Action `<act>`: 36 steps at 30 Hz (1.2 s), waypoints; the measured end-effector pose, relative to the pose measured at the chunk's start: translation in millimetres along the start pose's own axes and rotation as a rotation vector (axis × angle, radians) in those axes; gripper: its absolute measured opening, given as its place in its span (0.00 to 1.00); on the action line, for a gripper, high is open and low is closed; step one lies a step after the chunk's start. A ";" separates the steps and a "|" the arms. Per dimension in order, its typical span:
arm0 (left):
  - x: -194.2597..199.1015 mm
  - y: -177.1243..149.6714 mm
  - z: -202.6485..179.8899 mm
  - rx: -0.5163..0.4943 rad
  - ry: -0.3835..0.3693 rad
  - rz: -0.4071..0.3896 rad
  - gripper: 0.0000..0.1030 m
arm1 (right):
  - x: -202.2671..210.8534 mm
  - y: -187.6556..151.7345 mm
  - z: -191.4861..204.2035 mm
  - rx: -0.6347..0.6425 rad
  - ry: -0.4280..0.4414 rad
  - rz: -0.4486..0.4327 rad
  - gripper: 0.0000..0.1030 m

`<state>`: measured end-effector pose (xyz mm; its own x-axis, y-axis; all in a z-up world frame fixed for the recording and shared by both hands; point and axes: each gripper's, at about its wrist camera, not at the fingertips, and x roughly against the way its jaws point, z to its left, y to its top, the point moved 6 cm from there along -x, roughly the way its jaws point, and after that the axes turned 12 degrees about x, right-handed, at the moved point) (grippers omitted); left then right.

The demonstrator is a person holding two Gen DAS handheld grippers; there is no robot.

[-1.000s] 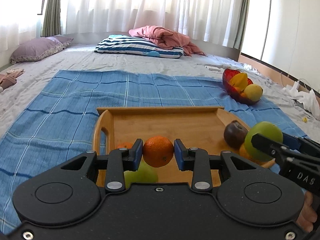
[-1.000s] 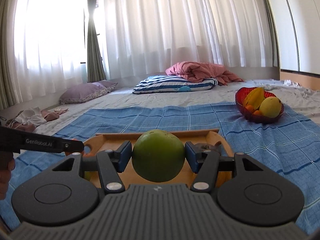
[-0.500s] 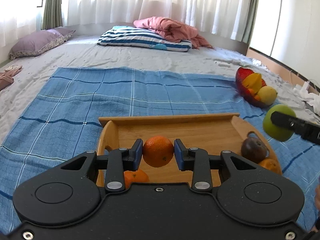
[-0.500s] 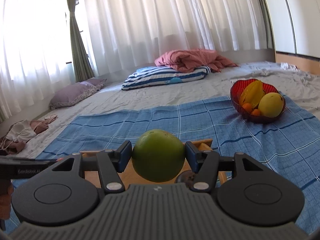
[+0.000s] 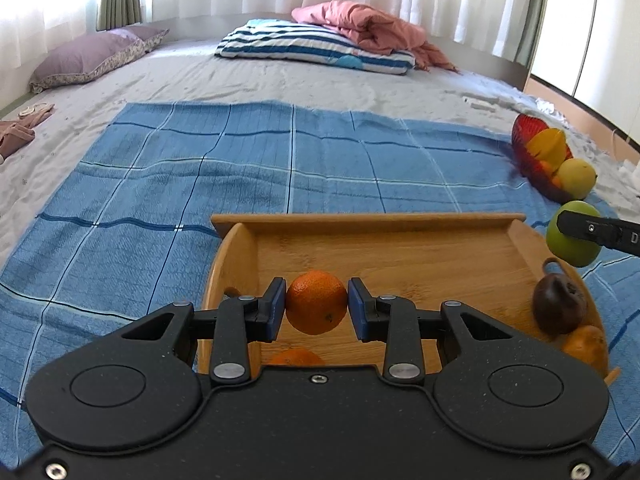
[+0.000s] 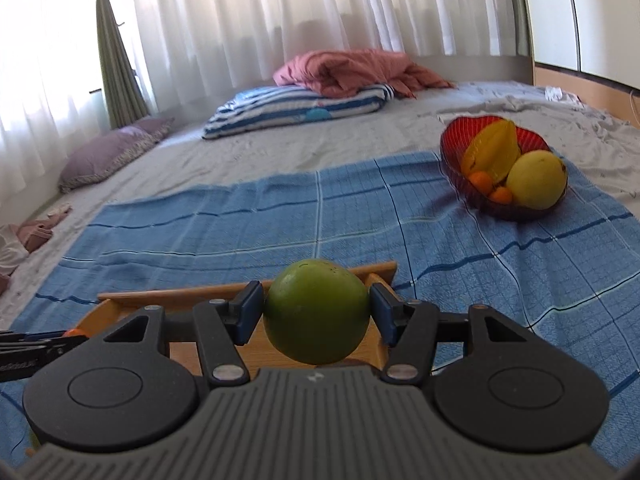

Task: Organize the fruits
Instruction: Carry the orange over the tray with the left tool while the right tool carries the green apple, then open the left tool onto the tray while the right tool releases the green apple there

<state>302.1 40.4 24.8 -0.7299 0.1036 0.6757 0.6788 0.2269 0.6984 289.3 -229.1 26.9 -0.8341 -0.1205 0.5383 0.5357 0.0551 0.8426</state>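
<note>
My left gripper (image 5: 317, 307) is shut on an orange (image 5: 316, 302), held above the wooden tray (image 5: 400, 220). A dark brown fruit (image 5: 559, 303), a small orange fruit (image 5: 585, 346) and another orange (image 5: 295, 358) lie in the tray. My right gripper (image 6: 317, 312) is shut on a green apple (image 6: 316, 310), over the tray's far right corner (image 6: 376, 270). In the left wrist view the apple (image 5: 572, 236) shows beyond the tray's right end. A red bowl (image 6: 456, 148) holding a starfruit, a yellow fruit and small oranges sits at the far right on the blue cloth.
The tray rests on a blue checked cloth (image 5: 200, 184) spread over a grey bed. A striped pillow (image 5: 312, 46) with a pink blanket (image 5: 360, 28) lies at the back, a purple pillow (image 5: 92, 58) at the left. White curtains hang behind.
Both grippers moved with their fruits. The green apple shifted rightward past the tray's right end, nearer the red bowl. The left view tilted down and the tray slid right in it.
</note>
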 end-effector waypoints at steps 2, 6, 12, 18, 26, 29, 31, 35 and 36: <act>-5.4 -0.2 0.4 0.001 0.005 0.008 0.31 | -7.5 -0.9 0.2 0.004 -0.003 0.014 0.59; -13.4 -0.7 1.3 0.005 0.017 0.018 0.31 | -20.5 -3.3 4.3 0.039 -0.017 0.040 0.59; -23.6 -2.1 4.3 0.011 0.041 0.034 0.31 | -35.6 -5.1 6.0 0.042 -0.053 0.077 0.59; -30.2 -3.0 7.5 0.012 0.054 0.041 0.31 | -45.7 -9.0 9.8 0.066 -0.068 0.114 0.59; -36.9 -5.2 8.6 0.009 0.064 0.046 0.31 | -54.8 -12.3 10.4 0.078 -0.068 0.144 0.59; -37.7 -5.1 8.4 0.010 0.065 0.044 0.31 | -58.3 -13.2 10.1 0.090 -0.077 0.151 0.59; -37.7 -5.7 8.6 0.008 0.064 0.043 0.31 | -59.7 -13.8 10.3 0.094 -0.084 0.154 0.59; -37.2 -6.4 9.4 0.009 0.060 0.040 0.31 | -60.1 -13.7 11.3 0.098 -0.085 0.151 0.59; -37.1 -6.6 9.3 0.010 0.060 0.039 0.31 | -60.0 -13.8 11.6 0.099 -0.085 0.151 0.59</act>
<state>323.9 44.1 -7.1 -0.6967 0.0545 0.7153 0.7054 0.2330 0.6694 330.4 -211.2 -16.8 -0.7556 -0.0198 0.6547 0.6435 0.1639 0.7477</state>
